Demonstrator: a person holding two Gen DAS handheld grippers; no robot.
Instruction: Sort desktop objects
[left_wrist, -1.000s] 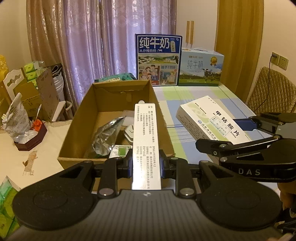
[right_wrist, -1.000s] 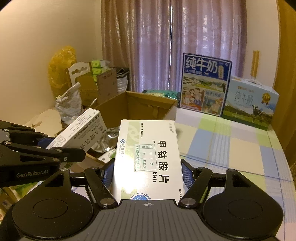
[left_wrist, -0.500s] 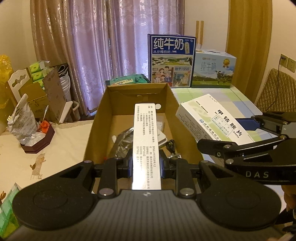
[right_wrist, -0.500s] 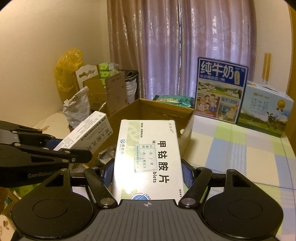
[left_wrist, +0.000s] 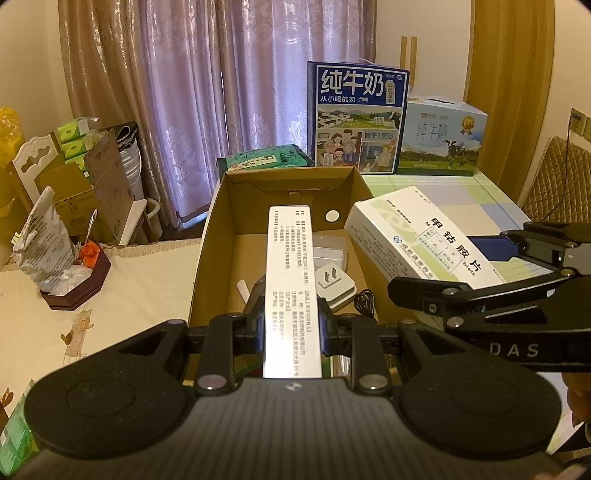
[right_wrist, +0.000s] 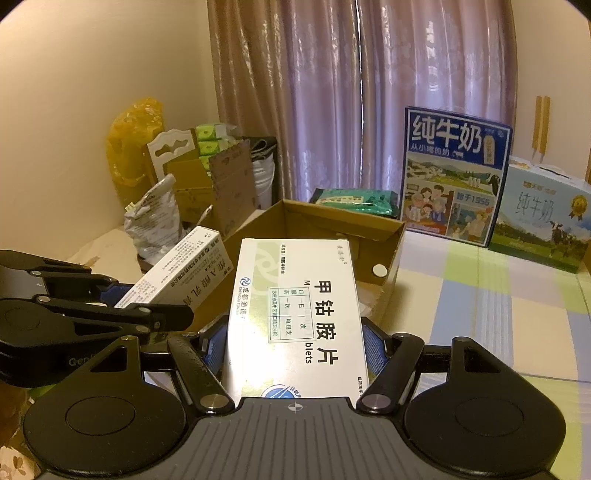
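L tool (left_wrist: 292, 328) pinches narrow white carton (left_wrist: 291, 280) by long sides, over open cardboard box (left_wrist: 207, 266); R tool (right_wrist: 295, 350) clamps wide tablet box (right_wrist: 295, 314) near box's right rim; both prob. light, thin-walled, crushable, so gentle side grip.

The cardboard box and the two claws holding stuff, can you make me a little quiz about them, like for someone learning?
1. True or false: the left claw holds the narrow white box over the open cardboard box.
2. Which thing lies inside the cardboard box? A) white plug adapter B) banana C) shoe
3. Fill in: the right claw is shut on the wide white and green ____ box.

Key: 1 true; 2 A; 3 medicine.
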